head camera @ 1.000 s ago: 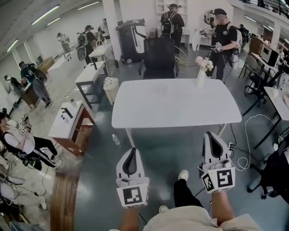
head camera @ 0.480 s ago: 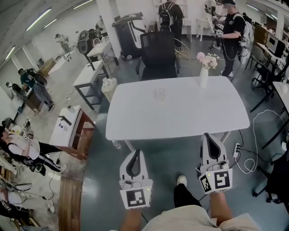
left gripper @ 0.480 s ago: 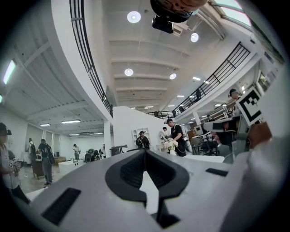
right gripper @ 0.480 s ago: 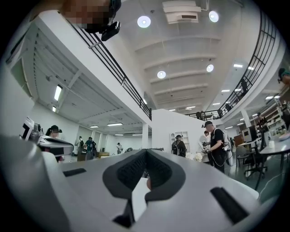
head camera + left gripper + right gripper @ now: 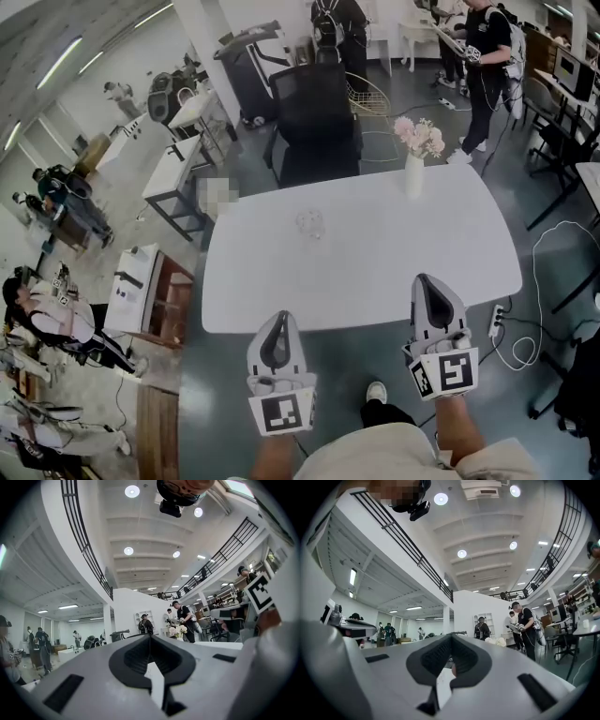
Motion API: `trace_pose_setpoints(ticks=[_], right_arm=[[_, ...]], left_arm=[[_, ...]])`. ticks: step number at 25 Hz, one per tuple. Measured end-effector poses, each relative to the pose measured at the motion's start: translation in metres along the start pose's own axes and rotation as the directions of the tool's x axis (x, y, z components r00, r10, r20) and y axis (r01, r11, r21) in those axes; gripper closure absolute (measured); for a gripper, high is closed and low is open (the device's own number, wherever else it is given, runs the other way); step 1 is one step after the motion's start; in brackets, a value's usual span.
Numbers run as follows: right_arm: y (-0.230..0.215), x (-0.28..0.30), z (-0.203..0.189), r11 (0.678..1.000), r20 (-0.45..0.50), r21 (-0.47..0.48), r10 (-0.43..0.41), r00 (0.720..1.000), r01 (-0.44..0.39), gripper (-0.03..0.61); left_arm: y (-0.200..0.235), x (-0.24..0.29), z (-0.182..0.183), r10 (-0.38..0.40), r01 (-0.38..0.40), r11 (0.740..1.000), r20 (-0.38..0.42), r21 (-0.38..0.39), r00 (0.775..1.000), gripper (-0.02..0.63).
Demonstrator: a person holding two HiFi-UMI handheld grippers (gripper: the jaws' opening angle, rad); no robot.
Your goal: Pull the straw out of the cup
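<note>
A clear cup (image 5: 310,223) stands on the white table (image 5: 375,272), toward its far left; any straw in it is too small to make out. My left gripper (image 5: 278,323) hovers over the floor just short of the table's near edge, jaws shut with nothing between them. My right gripper (image 5: 429,286) reaches over the near edge at the right, also shut and empty. In the left gripper view the left gripper (image 5: 150,636) points level across the tabletop. The right gripper (image 5: 451,637) in its own view points slightly upward.
A white vase of pink flowers (image 5: 416,155) stands at the table's far right. A black office chair (image 5: 314,122) sits behind the table. A power strip with cables (image 5: 497,323) lies on the floor at right. Side tables (image 5: 141,281) and several people are at left and behind.
I have walked toward the table: it has come closer and both grippers now reach its near edge. Their jaws stay shut.
</note>
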State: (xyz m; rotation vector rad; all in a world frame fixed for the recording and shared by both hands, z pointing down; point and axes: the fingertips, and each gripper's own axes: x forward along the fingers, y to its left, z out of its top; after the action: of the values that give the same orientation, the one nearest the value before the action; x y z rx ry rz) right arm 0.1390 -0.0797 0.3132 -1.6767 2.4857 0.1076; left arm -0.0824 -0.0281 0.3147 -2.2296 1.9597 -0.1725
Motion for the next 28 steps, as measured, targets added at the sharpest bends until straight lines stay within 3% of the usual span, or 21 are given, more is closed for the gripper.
trace_pose_setpoints(ticks=[5,12,19,28], right_arm=[[-0.043,0.033,0.006,1.0,0.045,0.006,0.0,0.999,-0.001,0.578],[-0.08,0.061,-0.004,1.0,0.035,0.015,-0.007,0.999,0.006,0.578],[-0.091,0.092,-0.015,1.0,0.022,0.012,-0.007,1.0,0.007,0.578],[-0.073,0.158,-0.041,0.998,-0.024,-0.059,0.019,1.0,-0.02,0.578]], left_arm=[[-0.015,0.053,0.009,0.015,-0.016,1.0,0.022,0.004,1.0,0.607],[-0.03,0.098,0.013,0.012,-0.012,1.0,0.021,0.017,1.0,0.607],[-0.03,0.134,0.004,0.001,-0.001,1.0,0.014,0.003,1.0,0.607],[-0.005,0.198,-0.04,-0.013,0.013,0.999,-0.014,-0.046,1.0,0.607]])
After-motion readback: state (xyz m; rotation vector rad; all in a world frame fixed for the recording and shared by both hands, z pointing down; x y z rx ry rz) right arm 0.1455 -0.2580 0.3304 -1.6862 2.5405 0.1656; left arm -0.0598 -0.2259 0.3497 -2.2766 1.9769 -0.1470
